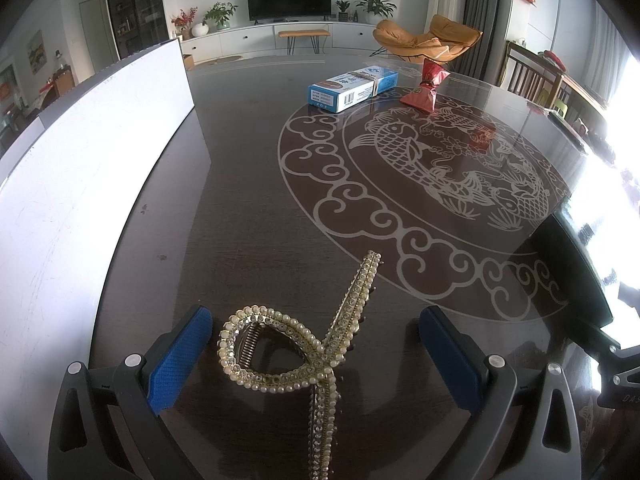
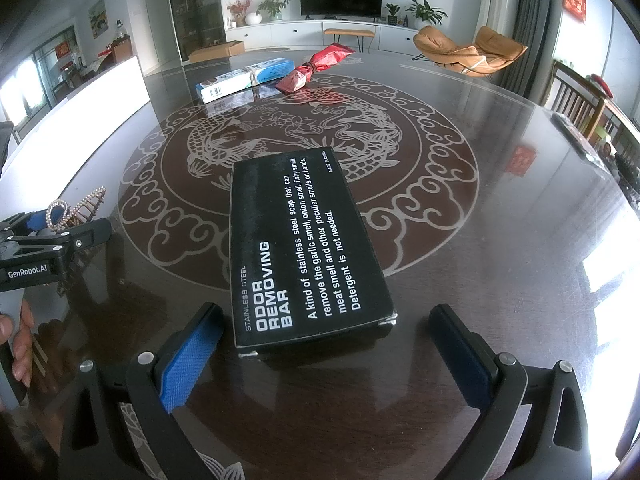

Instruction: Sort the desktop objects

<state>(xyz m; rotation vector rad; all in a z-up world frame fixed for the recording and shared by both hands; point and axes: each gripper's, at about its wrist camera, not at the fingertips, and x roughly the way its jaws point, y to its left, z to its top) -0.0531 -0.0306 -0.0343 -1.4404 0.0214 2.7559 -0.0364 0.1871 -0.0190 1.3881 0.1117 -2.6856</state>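
The hair clip's lower arm runs off the frame's bottom edge; blue box print is illegible.

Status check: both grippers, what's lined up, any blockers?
Left gripper open, straddling pearl hair clip on table. Right gripper open, black soap box between fingers, not gripped. Nothing blocking either.

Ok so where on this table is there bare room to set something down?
The widest bare patch is the right side of the table, right of the black box. The carved fish medallion between the hair clip and the blue box is also free. It is crowded at the far edge, where the blue box and the red pouch lie close together.
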